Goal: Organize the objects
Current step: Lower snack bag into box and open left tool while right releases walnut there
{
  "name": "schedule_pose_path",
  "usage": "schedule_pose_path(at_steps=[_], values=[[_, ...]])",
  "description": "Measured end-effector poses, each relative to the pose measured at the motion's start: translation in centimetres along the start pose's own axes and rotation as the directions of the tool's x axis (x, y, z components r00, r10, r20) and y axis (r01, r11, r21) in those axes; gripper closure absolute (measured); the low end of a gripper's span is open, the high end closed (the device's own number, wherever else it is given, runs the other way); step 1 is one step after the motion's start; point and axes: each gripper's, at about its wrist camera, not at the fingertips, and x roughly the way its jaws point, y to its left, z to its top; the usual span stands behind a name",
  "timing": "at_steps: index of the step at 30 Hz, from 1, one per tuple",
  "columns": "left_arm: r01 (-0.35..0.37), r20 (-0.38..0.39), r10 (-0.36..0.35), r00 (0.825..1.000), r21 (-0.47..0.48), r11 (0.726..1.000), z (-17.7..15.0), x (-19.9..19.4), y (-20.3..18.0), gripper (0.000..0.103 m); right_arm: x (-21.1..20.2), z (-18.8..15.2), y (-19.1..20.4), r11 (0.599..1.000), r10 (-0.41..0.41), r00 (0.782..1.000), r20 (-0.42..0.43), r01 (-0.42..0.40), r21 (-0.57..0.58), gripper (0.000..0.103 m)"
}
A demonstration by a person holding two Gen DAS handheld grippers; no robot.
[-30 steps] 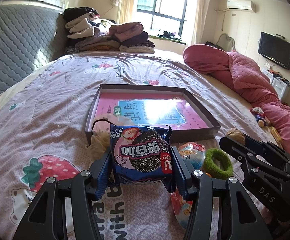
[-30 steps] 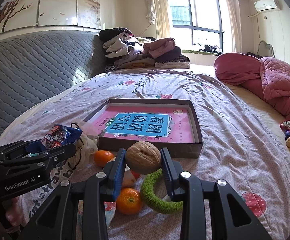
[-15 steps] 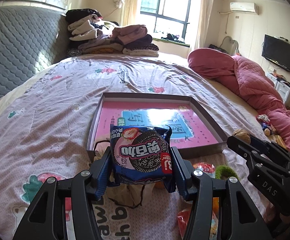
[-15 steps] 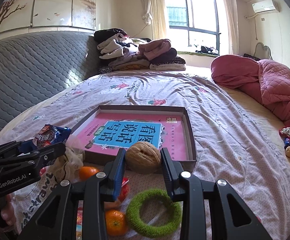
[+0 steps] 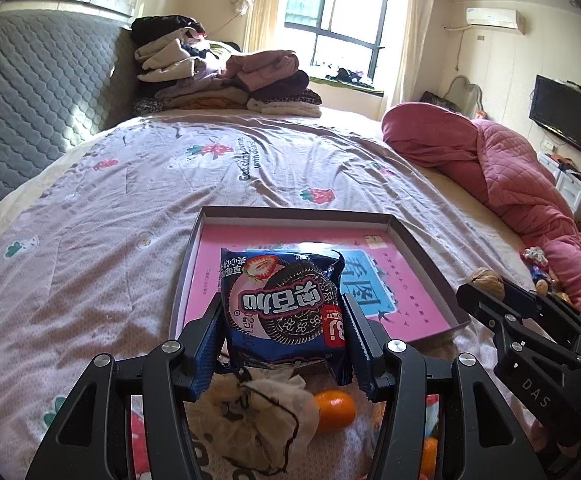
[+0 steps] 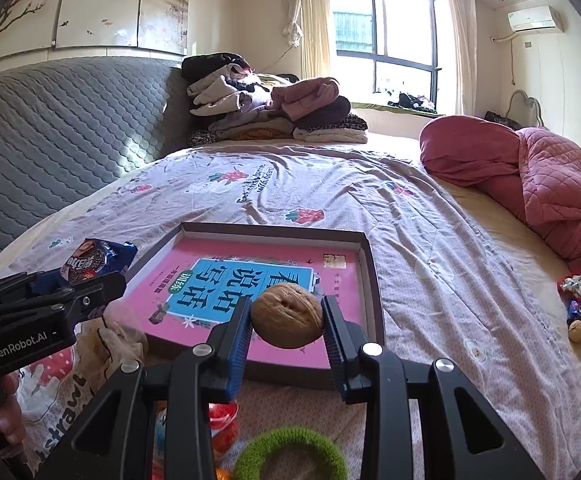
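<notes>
My left gripper (image 5: pixel 284 322) is shut on a blue cookie packet (image 5: pixel 282 308), held upright above the near edge of a shallow brown tray (image 5: pixel 418 240) lined with a pink book. In the right wrist view, my right gripper (image 6: pixel 286 320) is shut on a walnut (image 6: pixel 286 315) over the same tray (image 6: pixel 372 276). Each gripper shows at the edge of the other's view: the right one (image 5: pixel 486 286) with the walnut (image 5: pixel 485 278), the left one (image 6: pixel 102 276) with the packet (image 6: pixel 98 260).
On the bedspread in front of the tray lie a crumpled beige pouch (image 5: pixel 258 412), an orange (image 5: pixel 334 406), a green fuzzy ring (image 6: pixel 290 454) and a red-topped cup (image 6: pixel 222 426). Folded clothes (image 5: pixel 226 76) are stacked at the headboard; a pink quilt (image 5: pixel 510 168) lies right.
Both grippers have moved forward toward the tray with their loads. The tray looms larger, and the loose items have slid down toward the bottom of both views.
</notes>
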Motion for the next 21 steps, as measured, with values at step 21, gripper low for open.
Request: schedule_pose_path(at_steps=[21], values=[[0.005, -0.141, 0.001, 0.99, 0.042, 0.999, 0.8, 6.3, -1.1, 0.046, 6.7, 0.3, -0.4, 1.0, -0.004, 0.989, -0.149, 0.001, -0.017, 0.068]])
